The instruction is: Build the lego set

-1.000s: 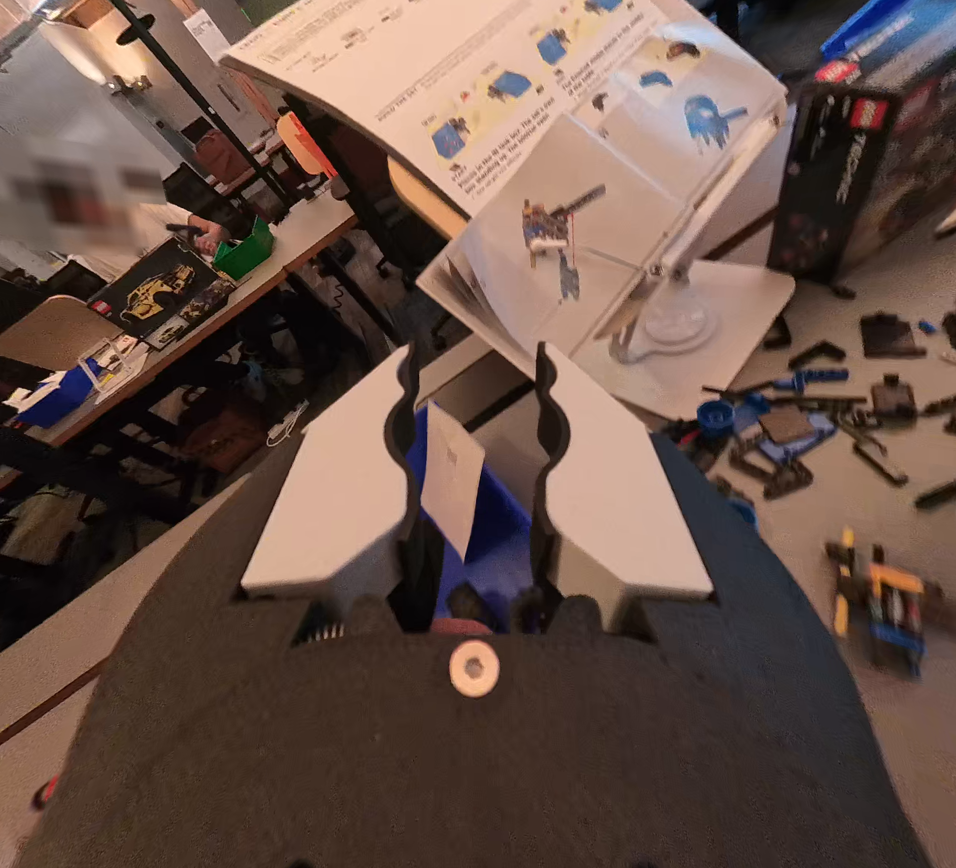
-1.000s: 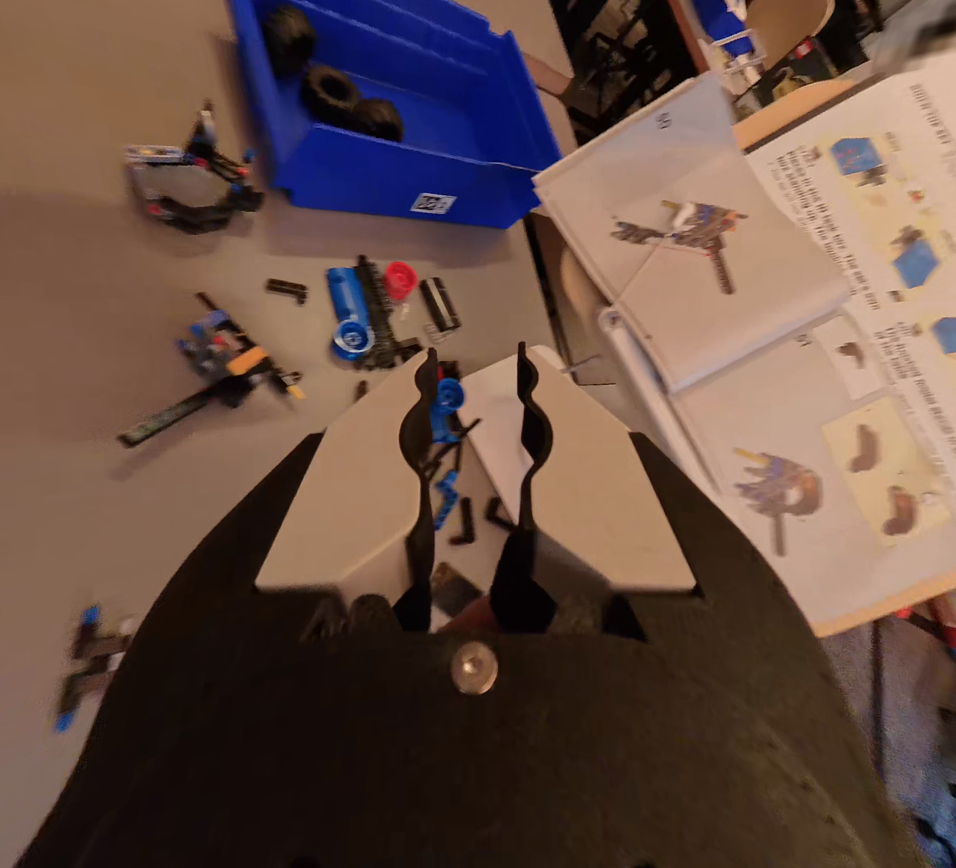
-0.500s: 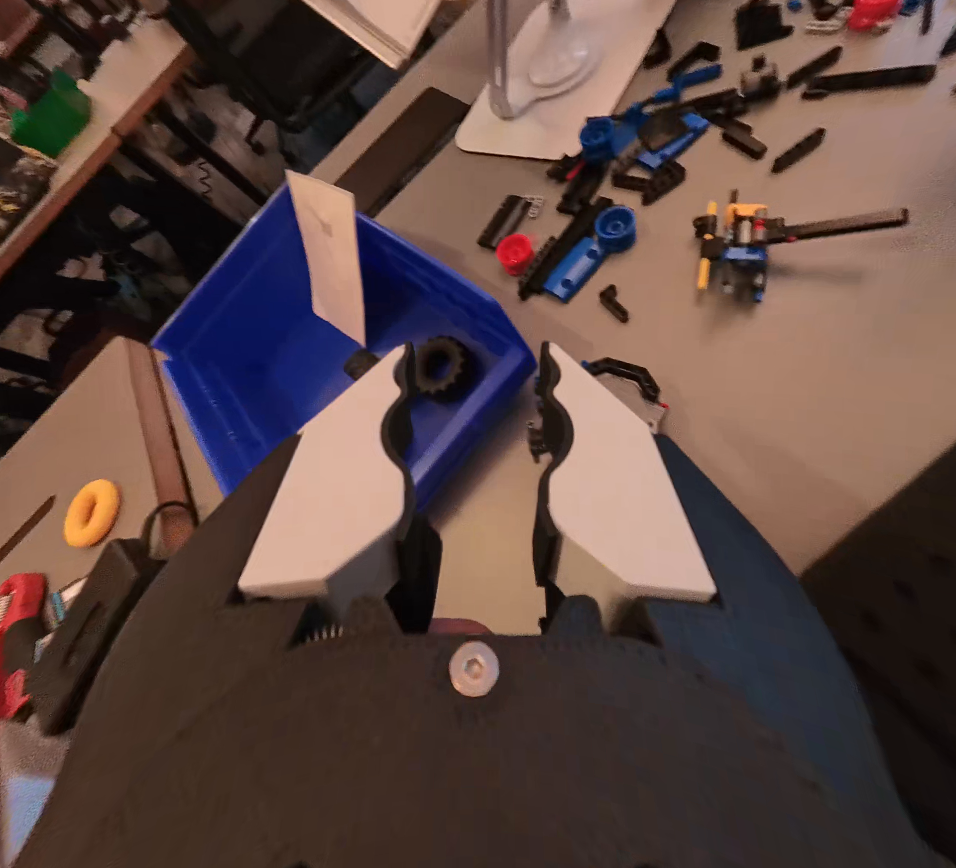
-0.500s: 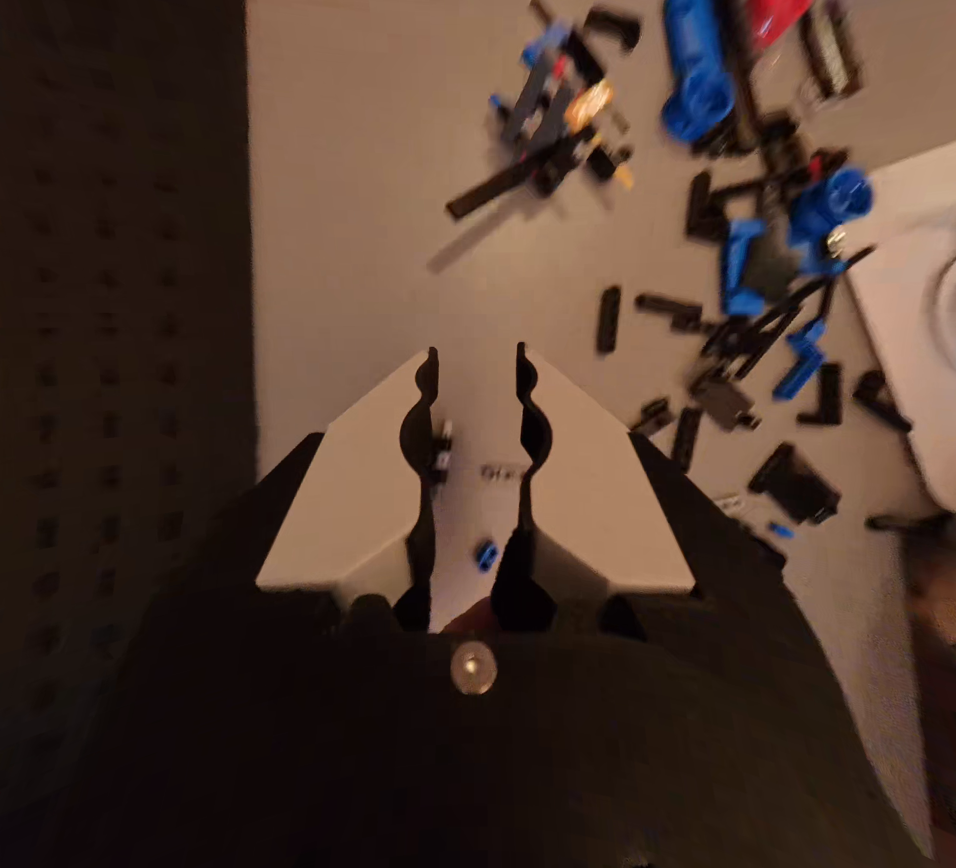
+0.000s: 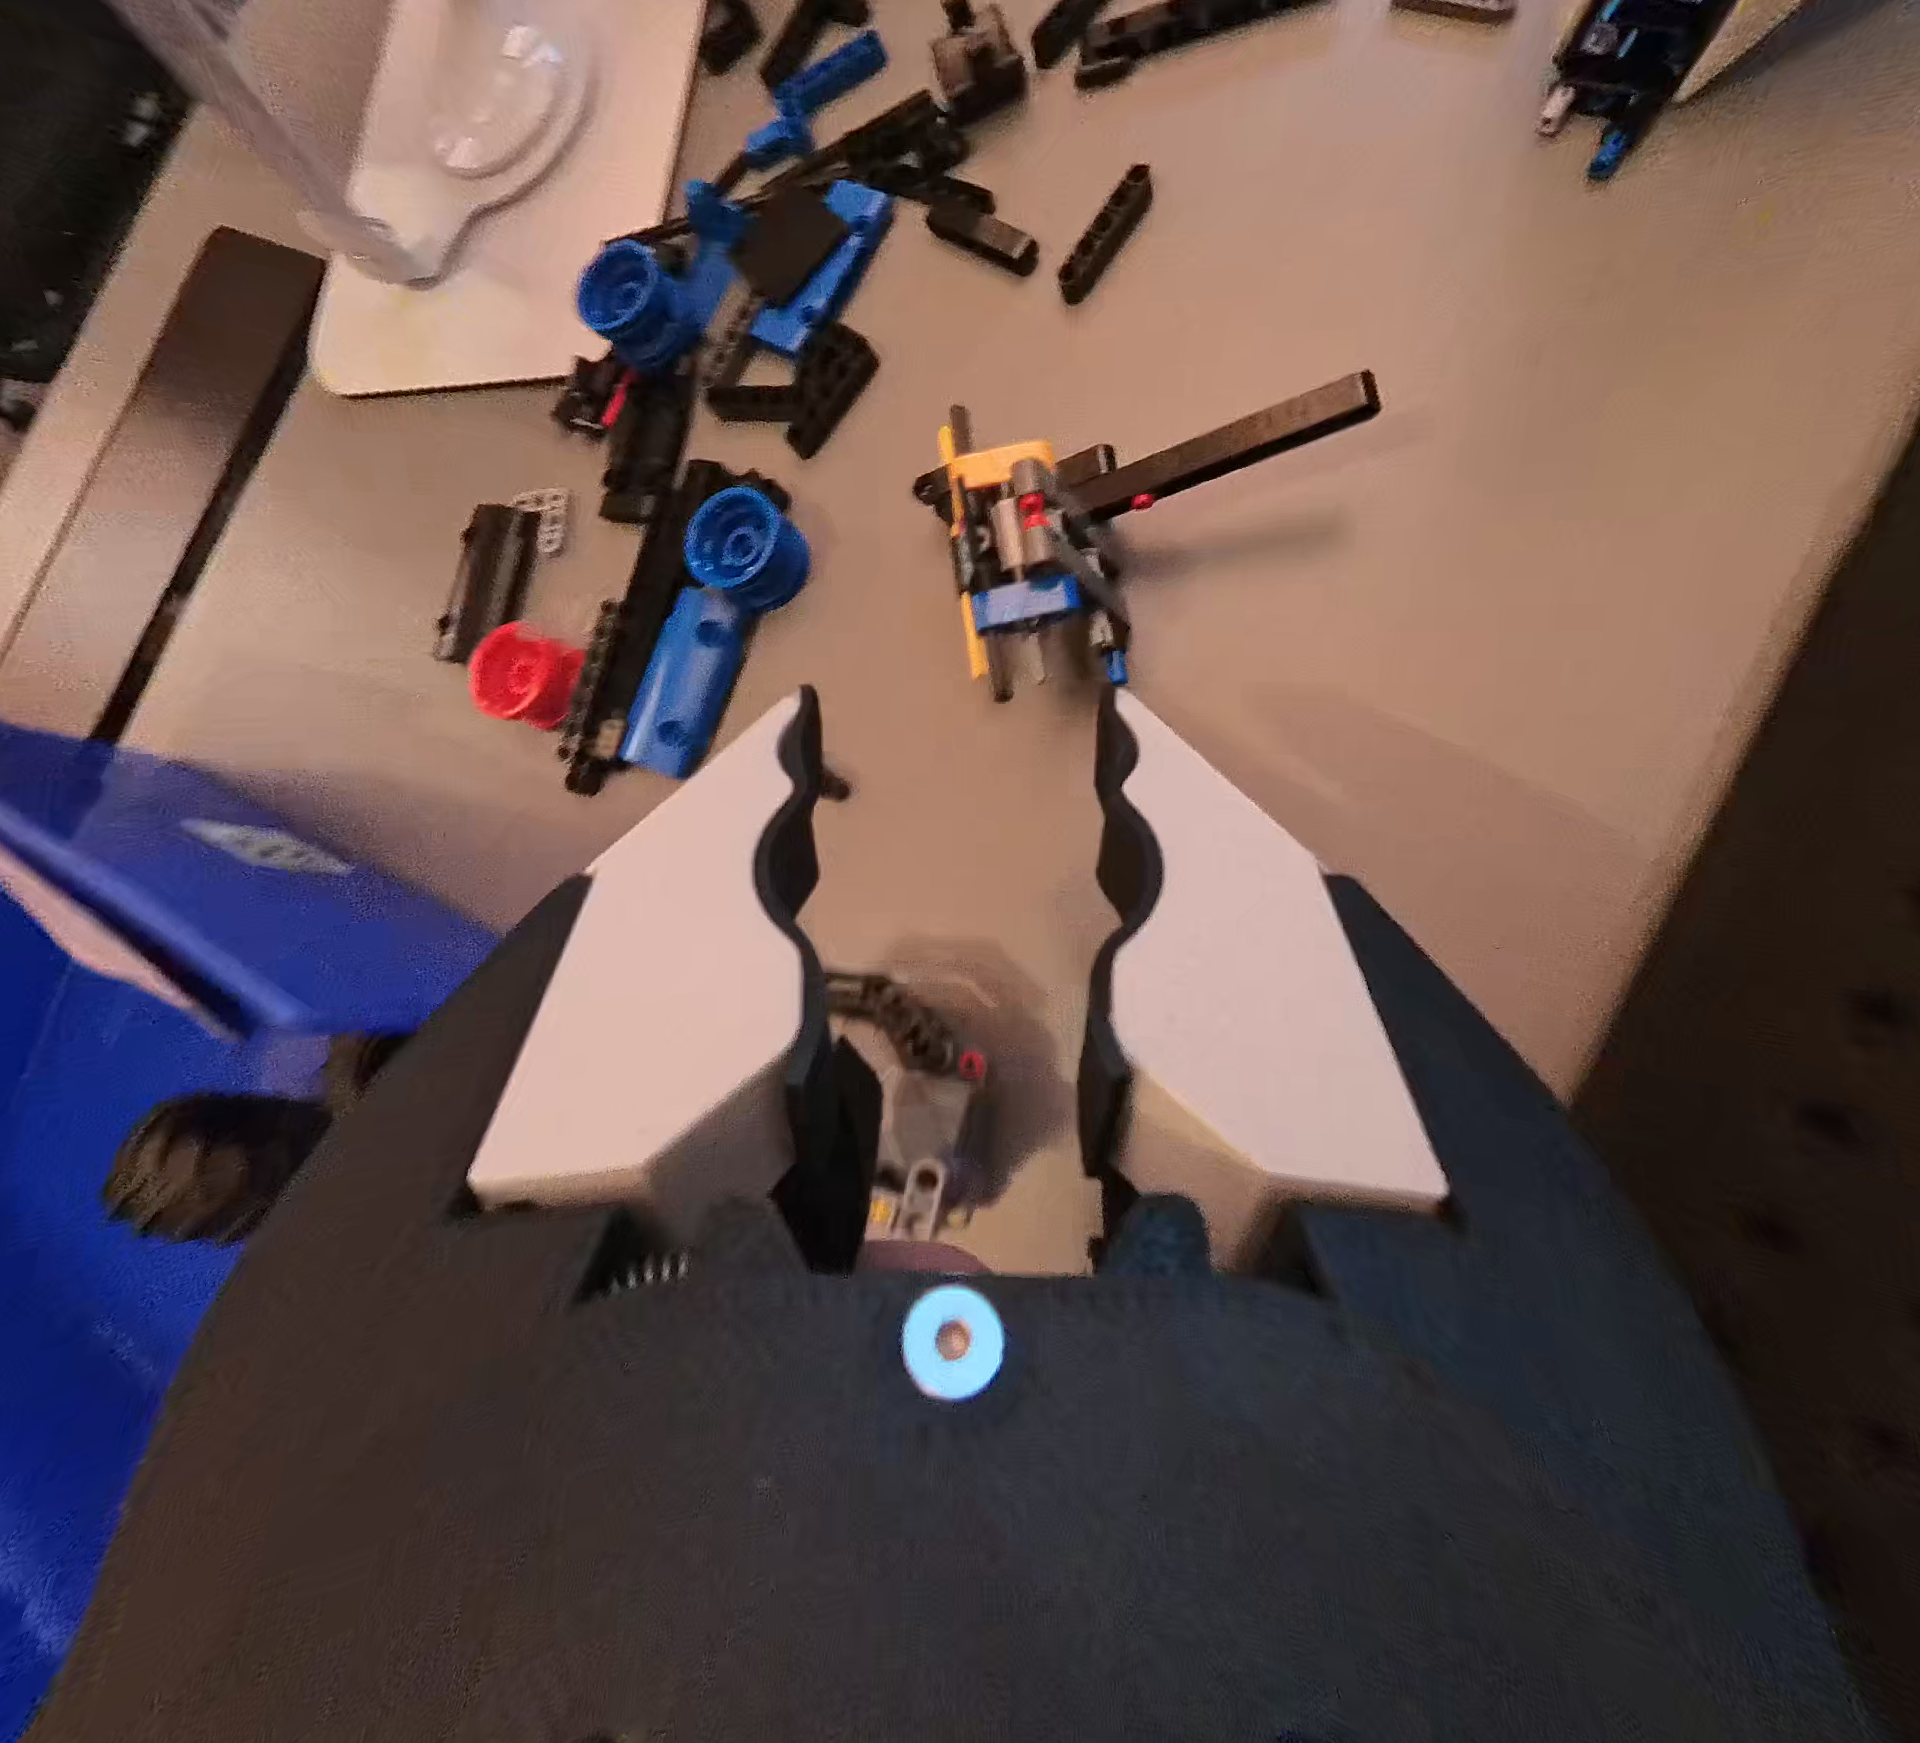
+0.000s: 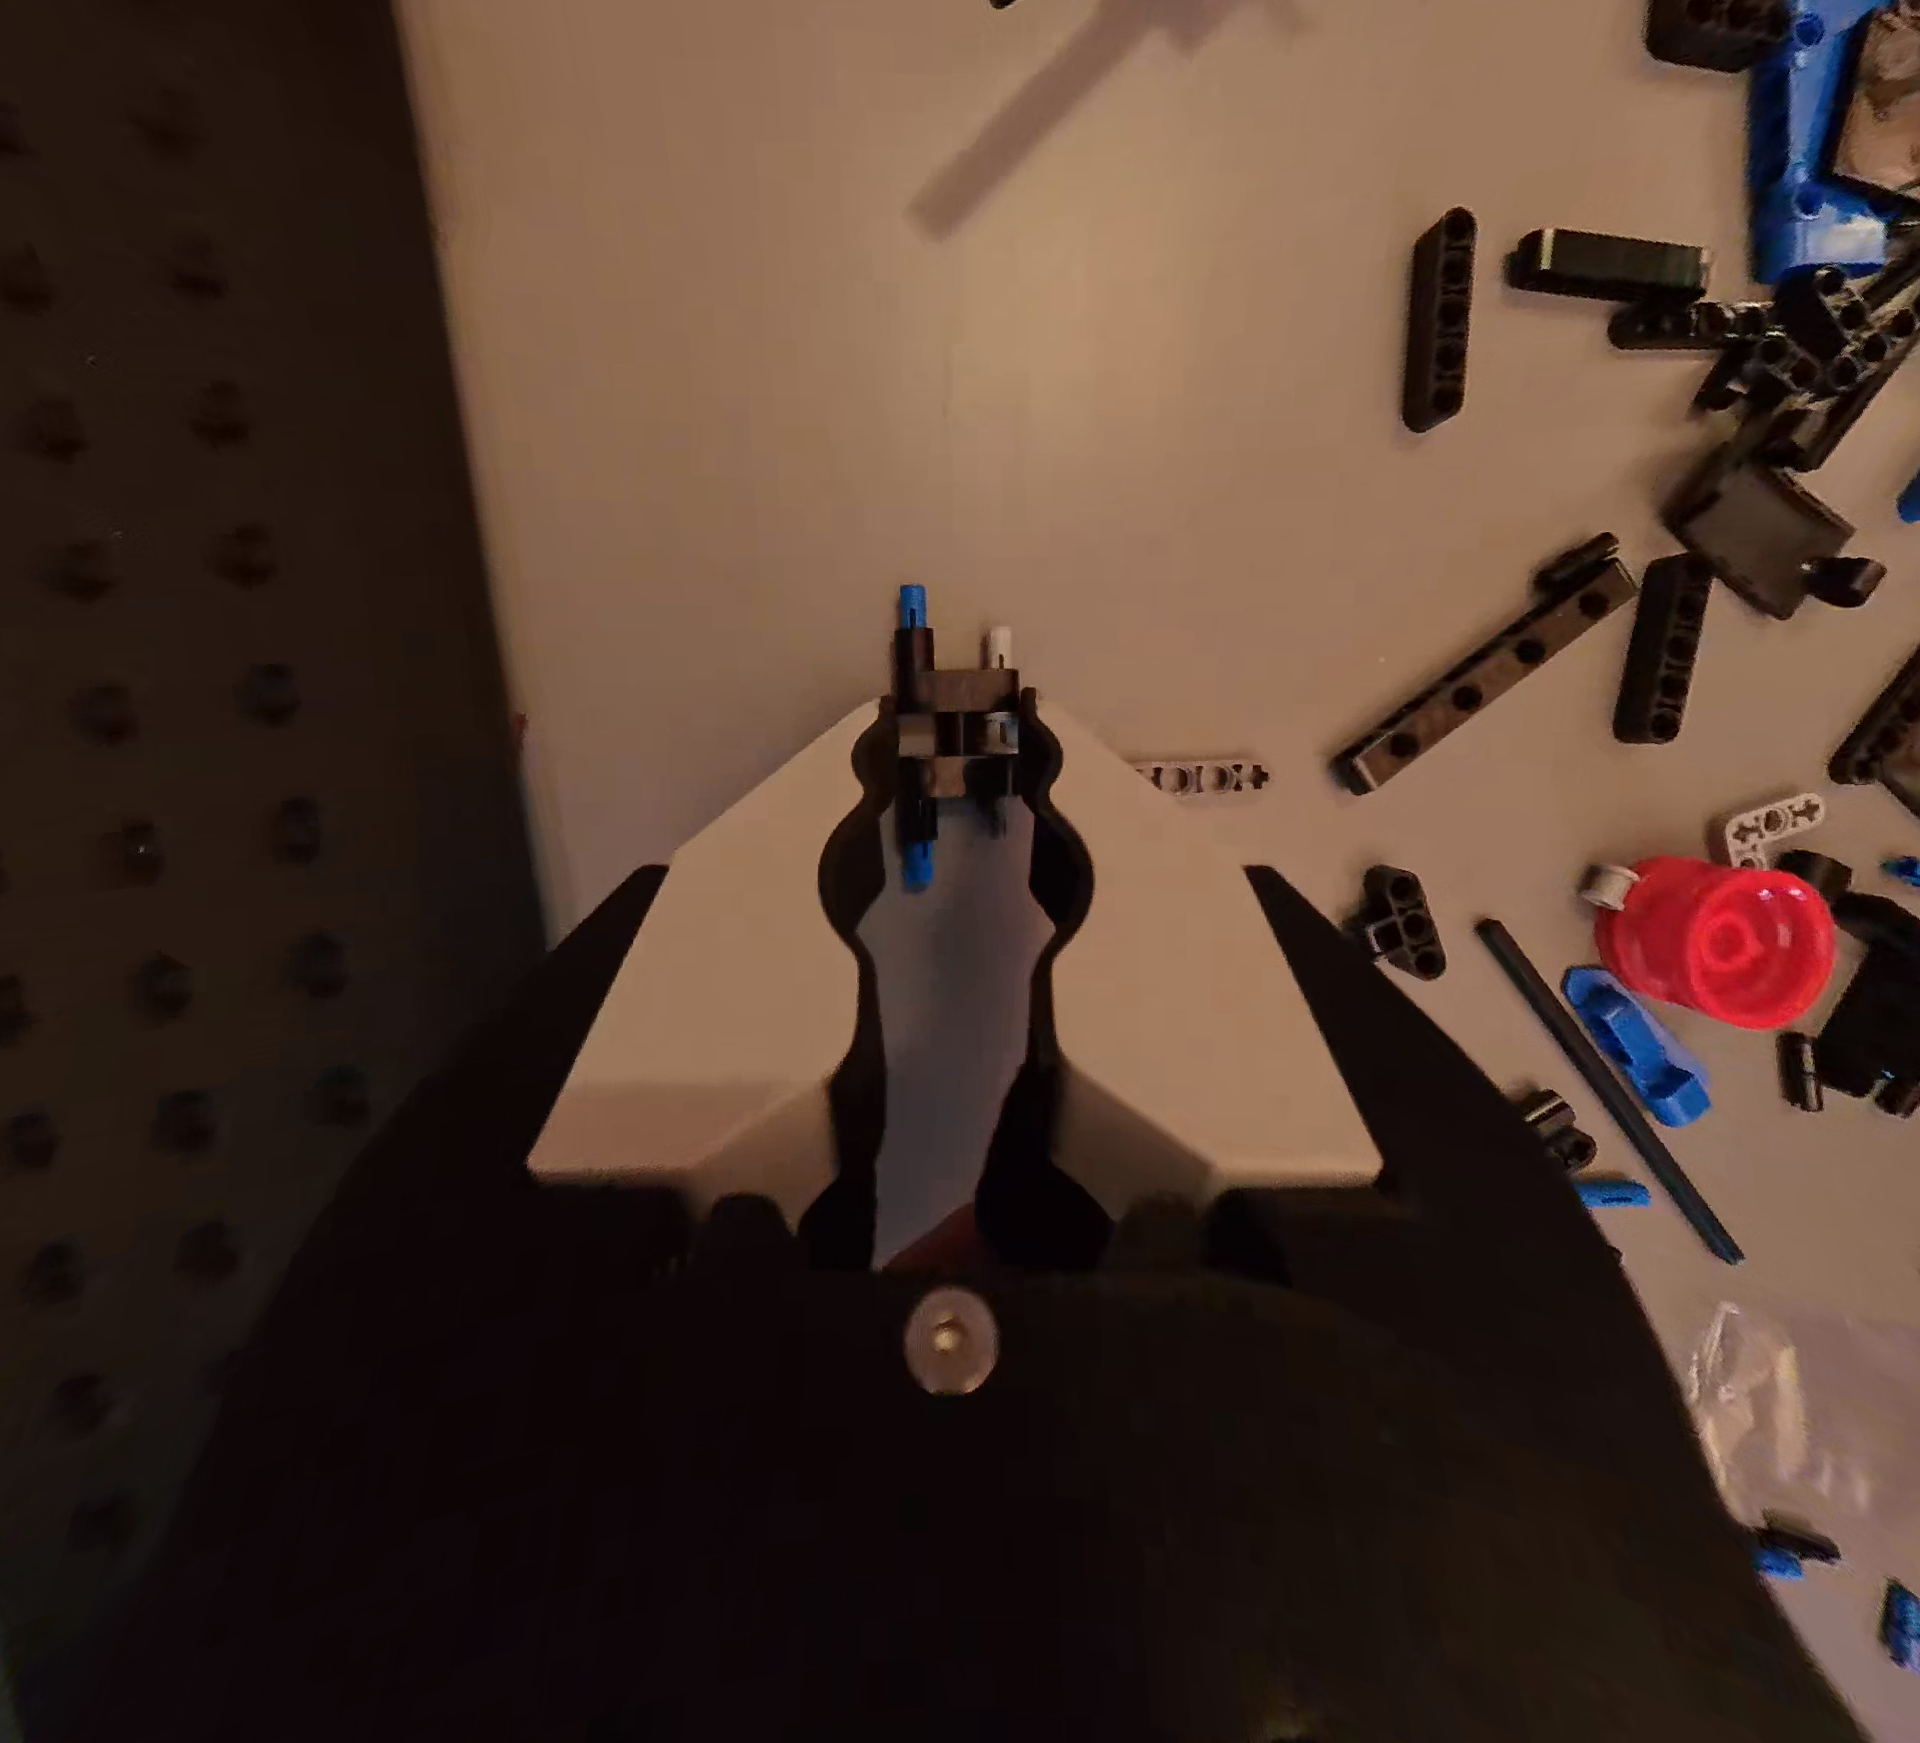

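Note:
My left gripper [image 5: 951, 727] is open and empty above the grey table [image 5: 1403, 259]. A small grey and black lego assembly [image 5: 920, 1085] lies on the table under its jaws, near their base. A yellow, blue and black lego assembly with a long black beam [image 5: 1029, 540] lies just ahead of the fingertips. My right gripper [image 6: 956, 717] is shut on a small black lego piece with a blue pin and a white pin [image 6: 951, 706], near the table's left edge. This gripper with the piece also shows in the left wrist view [image 5: 1621, 62] at the upper right.
Loose black beams [image 6: 1439, 322], blue wheel hubs [image 5: 743, 545] and red hubs [image 6: 1714, 945] [image 5: 520, 670] lie scattered. A blue bin [image 5: 125, 987] holding a black tyre stands at the left. A white stand base [image 5: 520, 93] sits at the back left. Dark floor [image 6: 208, 550] lies past the table edge. The tips of one gripper are about 20 centimetres away from the tips of the other.
Both grippers swung down from the instruction booklet to the table. The left moved from over the blue bin toward the yellow-blue assembly. The right closed on the small black piece.

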Demonstrator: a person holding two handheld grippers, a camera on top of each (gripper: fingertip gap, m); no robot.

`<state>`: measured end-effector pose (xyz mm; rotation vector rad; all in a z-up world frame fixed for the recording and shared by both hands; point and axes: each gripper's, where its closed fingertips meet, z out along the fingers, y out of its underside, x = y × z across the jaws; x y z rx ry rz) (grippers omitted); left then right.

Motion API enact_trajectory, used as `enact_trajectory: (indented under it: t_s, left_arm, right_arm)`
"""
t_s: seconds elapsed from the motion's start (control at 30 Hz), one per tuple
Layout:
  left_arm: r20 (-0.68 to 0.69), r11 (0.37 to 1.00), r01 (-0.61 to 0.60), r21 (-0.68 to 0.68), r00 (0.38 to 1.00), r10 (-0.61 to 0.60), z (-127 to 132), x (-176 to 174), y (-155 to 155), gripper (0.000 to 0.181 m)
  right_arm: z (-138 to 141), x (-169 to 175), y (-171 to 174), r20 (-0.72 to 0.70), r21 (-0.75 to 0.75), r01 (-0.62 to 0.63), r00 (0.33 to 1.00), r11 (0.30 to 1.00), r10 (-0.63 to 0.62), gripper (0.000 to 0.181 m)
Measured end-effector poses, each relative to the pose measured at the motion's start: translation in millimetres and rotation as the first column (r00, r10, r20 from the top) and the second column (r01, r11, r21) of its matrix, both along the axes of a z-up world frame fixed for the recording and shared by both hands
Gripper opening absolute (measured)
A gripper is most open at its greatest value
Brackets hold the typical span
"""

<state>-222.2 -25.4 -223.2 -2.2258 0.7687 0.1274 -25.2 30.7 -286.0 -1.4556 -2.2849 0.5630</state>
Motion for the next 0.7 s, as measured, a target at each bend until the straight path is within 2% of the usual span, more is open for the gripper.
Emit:
enact_trajectory:
  t_s: [0.13,0.4,0.47,0.53,0.7]
  left_arm:
    - [-0.028,0.992,0.013,-0.129,0.999,-0.017,-32.1,0.5,8.4,0.051]
    - [0.071,0.971,0.13,-0.203,0.991,-0.118,-50.6,50.0,-4.2,0.045]
    - [0.058,0.967,0.12,-0.223,0.992,-0.11,-56.5,57.6,-8.9,0.05]
    - [0.055,0.969,0.12,-0.215,0.992,-0.11,-57.5,63.3,-13.5,0.052]
    - [0.057,0.994,0.012,-0.11,0.998,-0.005,-38.4,50.9,-12.3,0.052]
  right_arm:
    - [0.2,-1.1,0.8,-0.033,-0.021,0.017,0.999,1.0,-0.017,0.02]
    - [0.5,-4.6,-1.6,-0.095,-0.071,0.028,0.995,0.997,-0.035,0.02]
    - [0.7,-5.7,-1.3,-0.104,-0.069,0.028,0.994,0.997,-0.035,0.02]
    - [0.8,-6.6,-0.2,-0.114,-0.068,0.031,0.993,0.997,-0.039,0.02]
    - [6.3,-10.0,-0.1,-0.15,-0.077,0.034,0.988,0.996,-0.045,0.02]
